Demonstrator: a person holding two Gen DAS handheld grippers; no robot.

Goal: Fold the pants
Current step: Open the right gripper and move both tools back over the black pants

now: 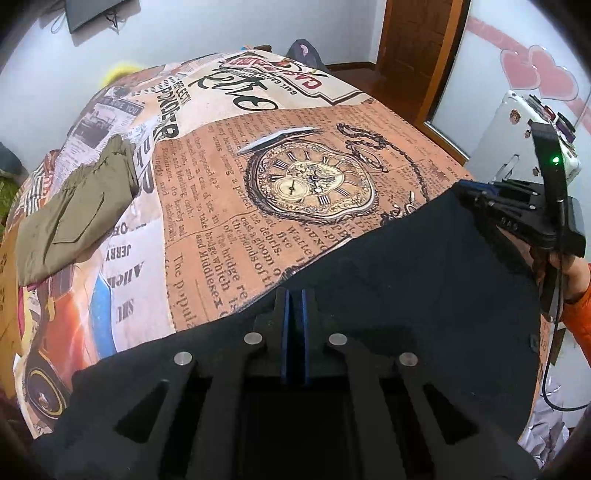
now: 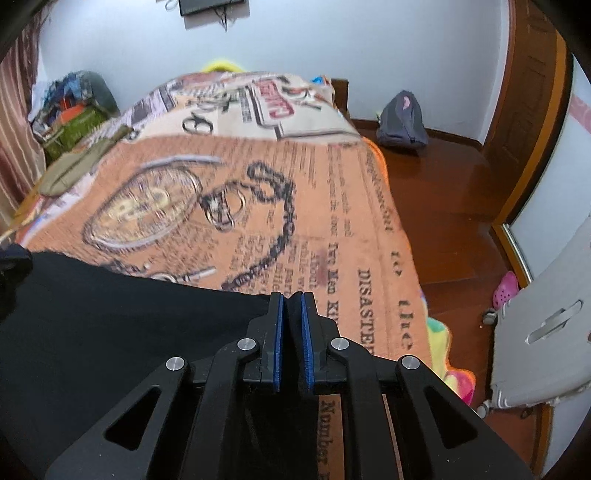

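The black pants (image 1: 388,266) are held up over the printed bedspread (image 1: 295,192), stretched between both grippers. My left gripper (image 1: 294,295) is shut on the pants' edge, blue pads pinching the black fabric. My right gripper (image 2: 291,297) is shut on the pants (image 2: 129,325) at another point of the same edge; it also shows at the right of the left wrist view (image 1: 517,206). The pants spread to the left of the right gripper and hide the near part of the bed.
Folded olive-green pants (image 1: 77,210) lie at the bed's left side. A grey bag (image 2: 404,122) sits on the wooden floor beyond the bed. A white plastic chair (image 2: 546,325) and a pink shoe (image 2: 506,288) stand right of the bed. A wooden door (image 1: 417,33) is behind.
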